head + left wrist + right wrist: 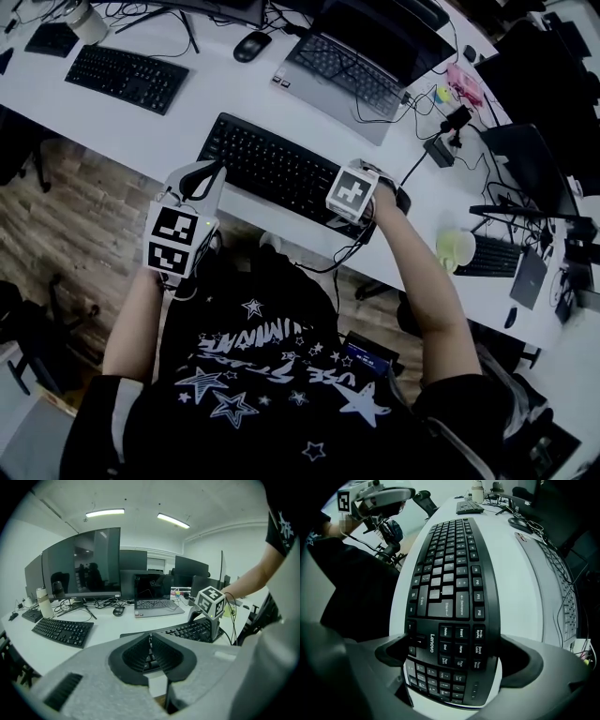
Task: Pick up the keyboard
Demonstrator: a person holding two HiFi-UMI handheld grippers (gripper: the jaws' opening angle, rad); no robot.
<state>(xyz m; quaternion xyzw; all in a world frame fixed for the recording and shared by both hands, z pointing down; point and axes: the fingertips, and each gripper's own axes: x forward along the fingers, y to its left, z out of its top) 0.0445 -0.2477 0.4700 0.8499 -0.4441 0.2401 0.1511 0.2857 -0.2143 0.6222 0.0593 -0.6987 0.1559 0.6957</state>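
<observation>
A black Lenovo keyboard (277,169) lies flat near the front edge of the white desk (141,127). My right gripper (361,217) points straight down over the keyboard's right end. In the right gripper view its jaws straddle the number-pad end of the keyboard (450,588), and both pads touch the long edges: the right gripper (454,660) is shut on it. My left gripper (208,175) hovers at the keyboard's left front corner, shut and holding nothing. In the left gripper view its closed jaws point at the keyboard (187,631), and the left gripper (150,645) does not touch it.
A second black keyboard (127,78), a mouse (251,45) and an open laptop (361,56) sit further back on the desk. Cables and a pale cup (456,247) lie to the right. A large monitor (82,562) and a bottle (44,603) stand at the back left.
</observation>
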